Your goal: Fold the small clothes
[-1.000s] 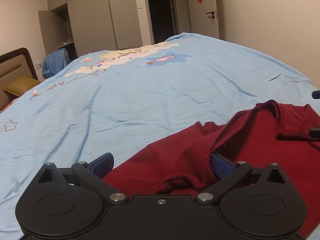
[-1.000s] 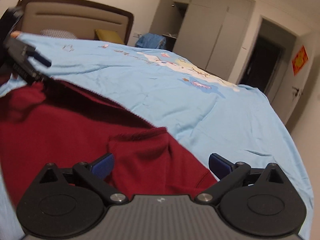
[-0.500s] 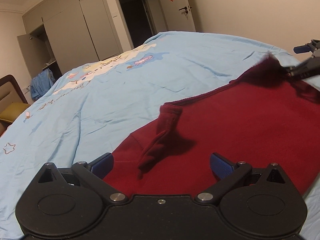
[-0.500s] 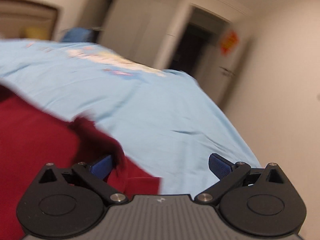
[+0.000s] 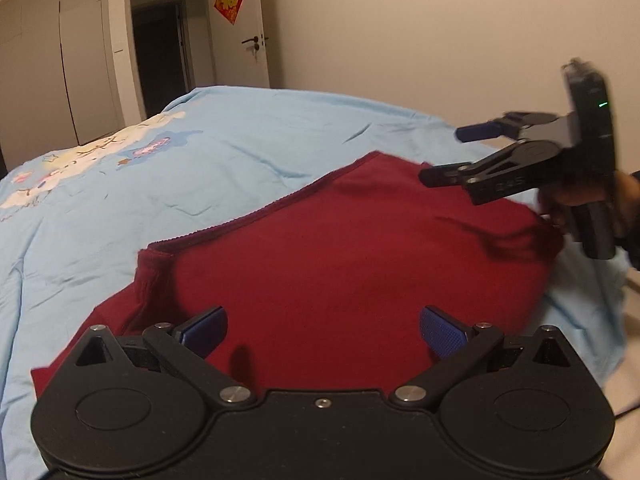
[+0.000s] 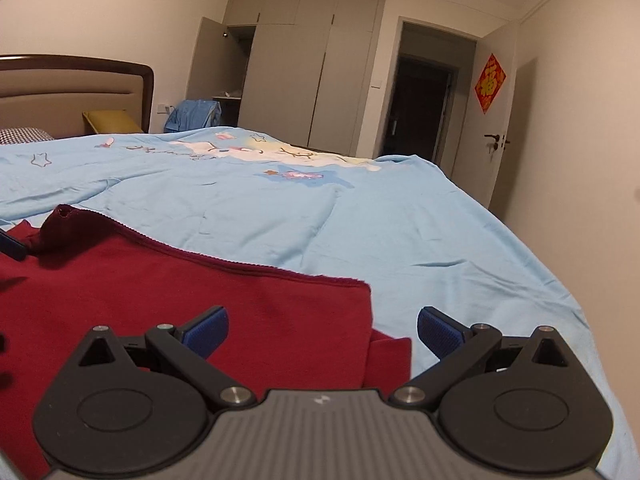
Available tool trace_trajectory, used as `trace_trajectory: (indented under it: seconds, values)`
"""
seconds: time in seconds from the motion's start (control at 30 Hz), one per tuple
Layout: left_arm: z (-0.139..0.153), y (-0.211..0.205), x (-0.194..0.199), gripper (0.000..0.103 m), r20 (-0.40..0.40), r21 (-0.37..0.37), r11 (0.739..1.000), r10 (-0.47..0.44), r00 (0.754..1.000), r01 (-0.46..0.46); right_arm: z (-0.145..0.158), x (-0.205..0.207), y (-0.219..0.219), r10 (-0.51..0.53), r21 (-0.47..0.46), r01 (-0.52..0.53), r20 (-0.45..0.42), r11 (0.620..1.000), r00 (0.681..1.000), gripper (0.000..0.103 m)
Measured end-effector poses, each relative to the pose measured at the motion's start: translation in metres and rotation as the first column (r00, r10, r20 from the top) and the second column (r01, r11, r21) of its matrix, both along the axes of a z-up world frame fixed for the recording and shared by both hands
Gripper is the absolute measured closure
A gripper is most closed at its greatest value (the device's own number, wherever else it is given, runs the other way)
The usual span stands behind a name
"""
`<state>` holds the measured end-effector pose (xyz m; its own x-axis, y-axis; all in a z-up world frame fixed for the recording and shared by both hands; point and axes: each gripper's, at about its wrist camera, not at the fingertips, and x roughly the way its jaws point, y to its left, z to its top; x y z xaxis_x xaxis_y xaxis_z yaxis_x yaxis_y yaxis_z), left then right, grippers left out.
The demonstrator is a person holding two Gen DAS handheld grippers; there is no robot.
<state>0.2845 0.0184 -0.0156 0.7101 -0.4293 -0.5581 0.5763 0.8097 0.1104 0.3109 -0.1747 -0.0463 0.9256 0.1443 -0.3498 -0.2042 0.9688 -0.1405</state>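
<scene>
both claws, left claw (image 5: pixel 322 330) and right claw (image 6: pixel 322 330), hang spread and empty over the red garment (image 5: pixel 360 248) lying on the bed (image 6: pixel 360 208).

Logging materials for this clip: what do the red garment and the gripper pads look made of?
The red garment looks like matte knit cotton or fleece, with a ribbed, slightly frayed edge. The left gripper pads look like blue rubber or plastic, with a fine grid texture.

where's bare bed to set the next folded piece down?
Bare blue bedspread runs from the red garment's far hem to the cartoon print, and along its right toward the wall-side edge. It is crowded over the garment: both the left hand-held gripper and the right hand-held gripper hang open there.
</scene>
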Motion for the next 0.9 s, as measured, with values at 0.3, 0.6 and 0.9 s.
trace_trajectory:
  seconds: [0.3, 0.6, 0.9]
  values:
    - [-0.016, 0.046, 0.067, 0.003, -0.132, -0.119, 0.902, 0.399, 0.907, -0.414, -0.019, -0.029, -0.018, -0.072, 0.018, 0.073, -0.053, 0.997, 0.996, 0.0]
    - [-0.018, 0.071, 0.048, 0.009, -0.106, -0.212, 0.847, 0.476, 0.873, -0.487, -0.043, -0.036, -0.043, -0.155, 0.15, 0.18, -0.165, 0.972, 0.974, 0.0]
    - [-0.005, 0.095, 0.003, 0.006, -0.054, -0.166, 0.798, 0.58, 0.813, -0.58, -0.036, -0.043, -0.026, -0.144, 0.11, 0.157, -0.119, 0.981, 0.982, 0.0]
